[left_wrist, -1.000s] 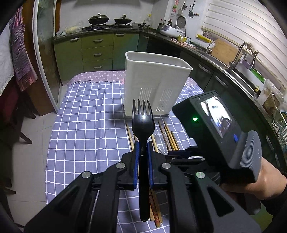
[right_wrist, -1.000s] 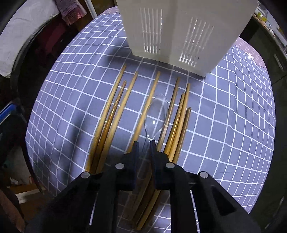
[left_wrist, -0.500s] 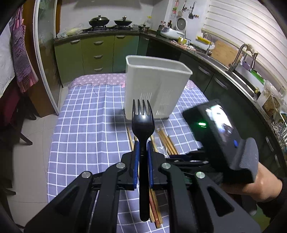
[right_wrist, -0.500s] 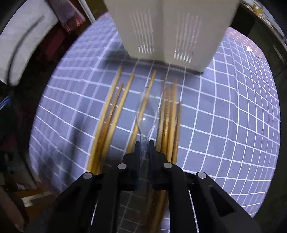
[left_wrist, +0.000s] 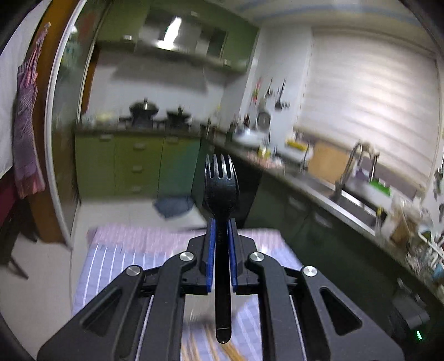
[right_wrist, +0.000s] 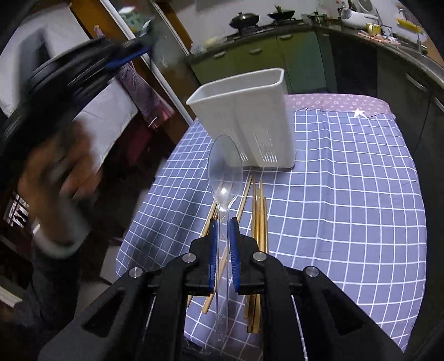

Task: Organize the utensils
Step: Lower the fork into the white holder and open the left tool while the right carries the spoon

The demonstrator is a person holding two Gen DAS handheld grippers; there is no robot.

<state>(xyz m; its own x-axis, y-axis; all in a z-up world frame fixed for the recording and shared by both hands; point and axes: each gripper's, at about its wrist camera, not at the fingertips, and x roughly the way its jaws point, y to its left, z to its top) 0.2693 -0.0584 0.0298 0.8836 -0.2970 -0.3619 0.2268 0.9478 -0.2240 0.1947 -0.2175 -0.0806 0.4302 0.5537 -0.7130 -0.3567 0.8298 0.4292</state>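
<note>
Dim indoor light, mostly from a bright strip under the range hood [left_wrist: 169,30], which flares white. The left wrist view is smeared with motion blur across cabinets and tablecloth [left_wrist: 133,250], only the black fork [left_wrist: 221,188] crisp. The right wrist view is sharper, though the left gripper [right_wrist: 83,64] streaks. Fisheye bending darkens both frames' corners.

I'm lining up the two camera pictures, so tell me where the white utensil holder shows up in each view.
Left wrist: not in the picture; only the black fork and the far table edge show.
Right wrist: the white utensil holder stands upper centre on the checked tablecloth, behind the clear spoon.
Shared landmark: the stove pots.
</note>
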